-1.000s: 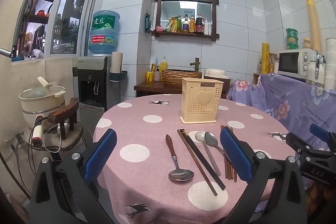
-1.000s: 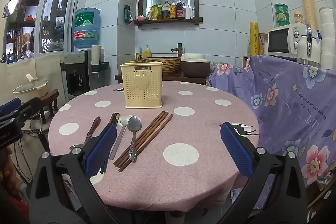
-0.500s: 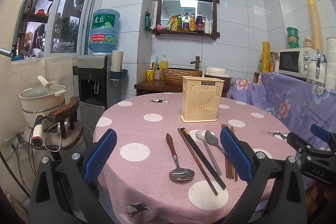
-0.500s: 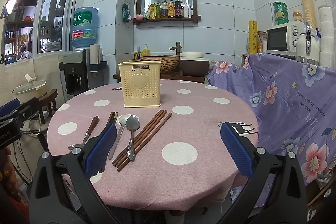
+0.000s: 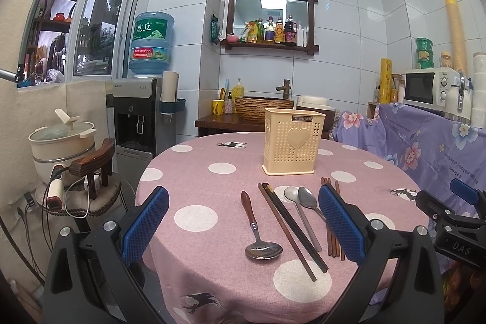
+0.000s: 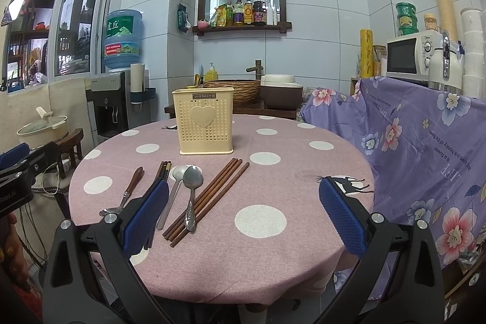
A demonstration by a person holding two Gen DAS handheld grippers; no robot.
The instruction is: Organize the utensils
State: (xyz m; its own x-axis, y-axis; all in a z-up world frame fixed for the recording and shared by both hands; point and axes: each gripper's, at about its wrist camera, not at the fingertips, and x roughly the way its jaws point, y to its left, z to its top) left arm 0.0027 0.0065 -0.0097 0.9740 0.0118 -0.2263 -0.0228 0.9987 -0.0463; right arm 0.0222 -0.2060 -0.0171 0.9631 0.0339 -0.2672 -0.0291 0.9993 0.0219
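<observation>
A cream perforated utensil holder (image 5: pixel 293 140) (image 6: pixel 206 120) stands upright on the round pink polka-dot table (image 5: pixel 194 172) (image 6: pixel 303 172). In front of it lie a wooden-handled spoon (image 5: pixel 258 228) (image 6: pixel 126 193), dark chopsticks (image 5: pixel 288 225) (image 6: pixel 164 169), two steel spoons (image 5: pixel 300 202) (image 6: pixel 189 190) and brown chopsticks (image 5: pixel 331 236) (image 6: pixel 209 198). My left gripper (image 5: pixel 243 225) is open and empty at the table's near edge, over the utensils. My right gripper (image 6: pixel 243 216) is open and empty, to the right of the utensils.
A stool with a pot (image 5: pixel 60 141) and cables stands left of the table. A water dispenser (image 5: pixel 142 111) is behind it. A purple floral cloth (image 6: pixel 425 148) covers furniture at the right, with a microwave (image 6: pixel 410 56) on top. A basin counter (image 5: pixel 243 114) is behind the table.
Both grippers have drifted slightly; the right wrist view has shifted a little, so the holder sits a bit lower and closer. No utensil has moved.
</observation>
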